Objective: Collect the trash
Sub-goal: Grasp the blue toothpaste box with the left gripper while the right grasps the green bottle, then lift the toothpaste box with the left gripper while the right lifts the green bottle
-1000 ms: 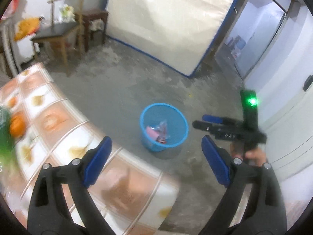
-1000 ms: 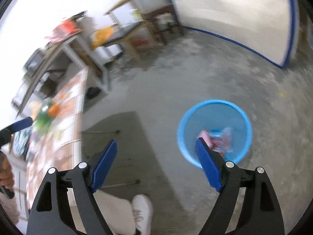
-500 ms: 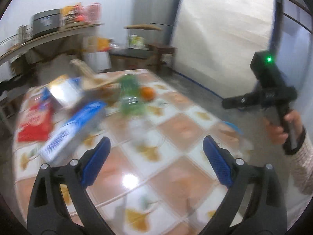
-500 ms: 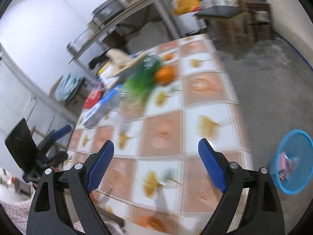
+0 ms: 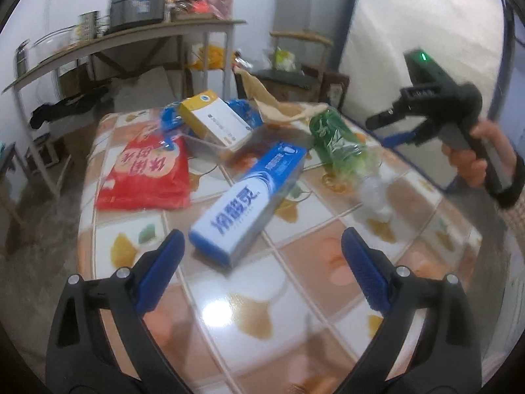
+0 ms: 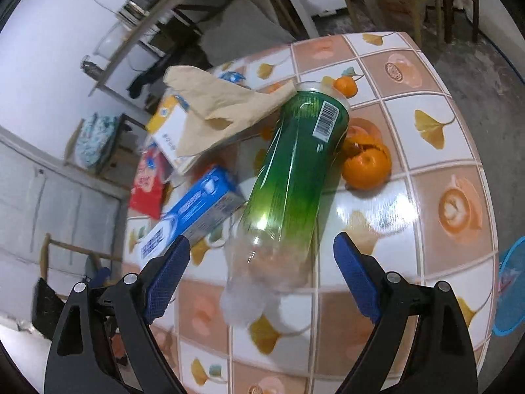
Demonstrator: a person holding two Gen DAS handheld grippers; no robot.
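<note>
Trash lies on a tiled table [image 5: 262,312]: a green plastic bottle [image 6: 295,170] on its side, a blue-and-white toothpaste box [image 5: 249,203], a red snack bag [image 5: 147,174], a yellow-and-white box [image 5: 213,118], tan paper [image 6: 216,108] and orange peel [image 6: 367,164]. My right gripper [image 6: 261,238] hangs open over the bottle's clear end; its pads do not touch it. My left gripper [image 5: 262,233] stands open just short of the toothpaste box, with nothing between its fingers. In the left wrist view a hand holds the right gripper [image 5: 426,121] beyond the bottle [image 5: 338,141].
A blue mesh basket [image 6: 512,289] stands on the floor off the table's right edge. Behind the table are a shelf [image 5: 131,32] with a pot and bowls, and a wooden chair [image 5: 295,75]. A small orange [image 6: 346,86] sits near the bottle's base.
Both views have swung from the floor and the blue basket onto the table top. The trash has come closer, and the right gripper now hangs over the green bottle.
</note>
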